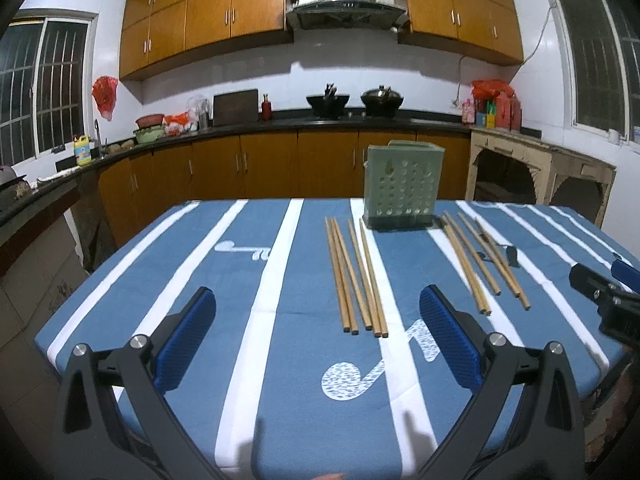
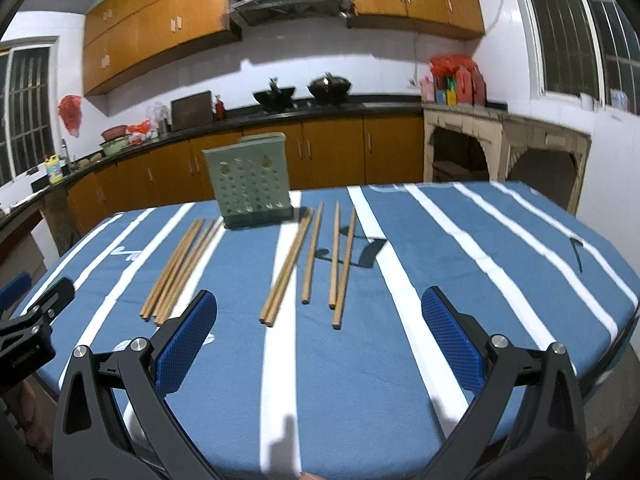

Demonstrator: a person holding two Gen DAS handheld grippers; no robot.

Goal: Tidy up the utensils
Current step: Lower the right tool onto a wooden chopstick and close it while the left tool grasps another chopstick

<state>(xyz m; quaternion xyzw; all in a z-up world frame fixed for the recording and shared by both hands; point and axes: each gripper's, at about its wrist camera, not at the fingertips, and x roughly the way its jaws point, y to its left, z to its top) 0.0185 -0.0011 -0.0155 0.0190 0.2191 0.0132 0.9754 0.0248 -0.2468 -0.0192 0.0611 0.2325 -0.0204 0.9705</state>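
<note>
A green perforated utensil holder (image 1: 403,187) (image 2: 251,180) stands upright at the far side of the blue striped table (image 1: 200,264) (image 2: 500,264). Two groups of several wooden chopsticks lie flat in front of it: a left group (image 1: 356,276) (image 2: 182,268) and a right group (image 1: 480,258) (image 2: 316,260). My left gripper (image 1: 318,344) hovers open over the near table edge, short of the left group. My right gripper (image 2: 320,344) also hangs open, short of the right group. Nothing is between either pair of fingers. Each gripper shows at the edge of the other's view.
Behind the table runs a dark kitchen counter (image 1: 280,122) with woks, bowls and bottles, under wooden cabinets. A pale stone stand (image 1: 540,168) is at the back right. The tablecloth's near and side edges drop off to the floor.
</note>
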